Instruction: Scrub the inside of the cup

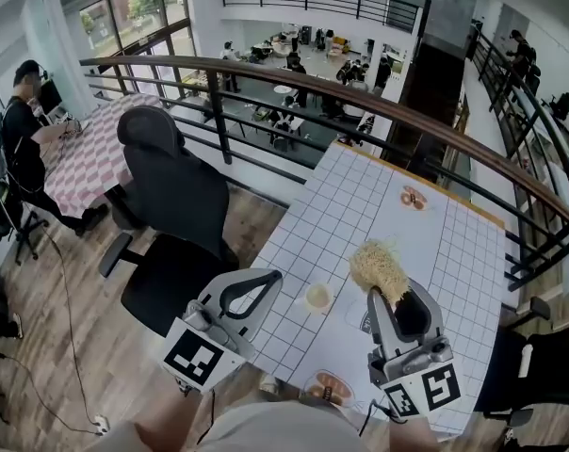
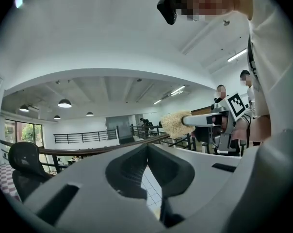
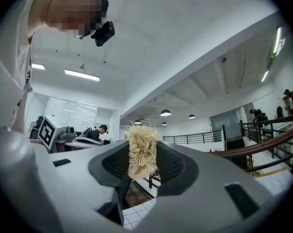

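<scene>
Holding, nearest me: right gripper (image 1: 390,298) clamped on a straw-coloured fibre scrubber (image 1: 379,266), lifted clear of the table; left gripper (image 1: 276,275) with jaws together on nothing. Next out: cup (image 1: 318,297), mouth up on the gridded table (image 1: 454,252), between the two grippers and untouched. Step, as I judge it: approach, so I must next open the left to steady the cup, then lower the scrubber inside.

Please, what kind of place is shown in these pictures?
Probably an open-plan office, on a mezzanine. A curved railing overlooks a lower floor where people sit at tables, and a black office chair stands beside a grid-patterned table.
</scene>
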### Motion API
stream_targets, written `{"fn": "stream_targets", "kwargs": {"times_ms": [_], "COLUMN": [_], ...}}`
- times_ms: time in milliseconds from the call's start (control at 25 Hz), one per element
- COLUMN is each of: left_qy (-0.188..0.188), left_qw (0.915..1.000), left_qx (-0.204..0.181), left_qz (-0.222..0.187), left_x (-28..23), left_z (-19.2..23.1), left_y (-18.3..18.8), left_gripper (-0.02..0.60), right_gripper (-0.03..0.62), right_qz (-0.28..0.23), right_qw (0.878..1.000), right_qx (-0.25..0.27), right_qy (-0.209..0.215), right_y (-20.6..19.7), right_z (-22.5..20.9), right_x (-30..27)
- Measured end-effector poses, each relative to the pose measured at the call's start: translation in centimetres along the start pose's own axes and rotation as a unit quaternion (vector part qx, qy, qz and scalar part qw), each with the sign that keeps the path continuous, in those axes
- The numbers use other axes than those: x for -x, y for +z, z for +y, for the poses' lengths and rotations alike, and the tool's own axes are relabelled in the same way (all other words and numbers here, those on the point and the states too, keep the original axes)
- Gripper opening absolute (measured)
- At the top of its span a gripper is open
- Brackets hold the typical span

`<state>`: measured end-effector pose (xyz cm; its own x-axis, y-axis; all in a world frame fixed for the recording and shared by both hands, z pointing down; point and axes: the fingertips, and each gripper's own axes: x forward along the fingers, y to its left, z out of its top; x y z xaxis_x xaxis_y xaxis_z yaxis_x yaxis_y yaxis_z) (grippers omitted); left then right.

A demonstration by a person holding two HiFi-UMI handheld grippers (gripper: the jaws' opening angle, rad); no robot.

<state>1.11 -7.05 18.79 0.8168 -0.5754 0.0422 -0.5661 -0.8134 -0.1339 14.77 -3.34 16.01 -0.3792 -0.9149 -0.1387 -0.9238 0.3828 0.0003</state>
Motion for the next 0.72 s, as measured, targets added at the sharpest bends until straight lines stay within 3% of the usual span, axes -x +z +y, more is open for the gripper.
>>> {"fn": "stream_targets", "kwargs": {"times_ms": [320, 720], "left_qy": [-0.002, -0.015], "left_qw": [0.9998, 0.9996], "left_qx": [0.021, 0.021], "left_qz": [0.005, 0.008], "left_x": [0.1, -0.3], "left_z": [-1.3, -2.1], "left_y": [-1.1, -0.7], "left_gripper": [0.015, 0.014], "right_gripper": [0.152, 0.150], "right_qz": [0.030, 0.044], "right_qw": [1.000, 0.999], "right_qx": [0.008, 0.016], "right_qy": [0.002, 0.014], "right_y": [-2.0, -2.3], "right_z": [1.0, 1.4], "right_x": [0.8, 0.6]}}
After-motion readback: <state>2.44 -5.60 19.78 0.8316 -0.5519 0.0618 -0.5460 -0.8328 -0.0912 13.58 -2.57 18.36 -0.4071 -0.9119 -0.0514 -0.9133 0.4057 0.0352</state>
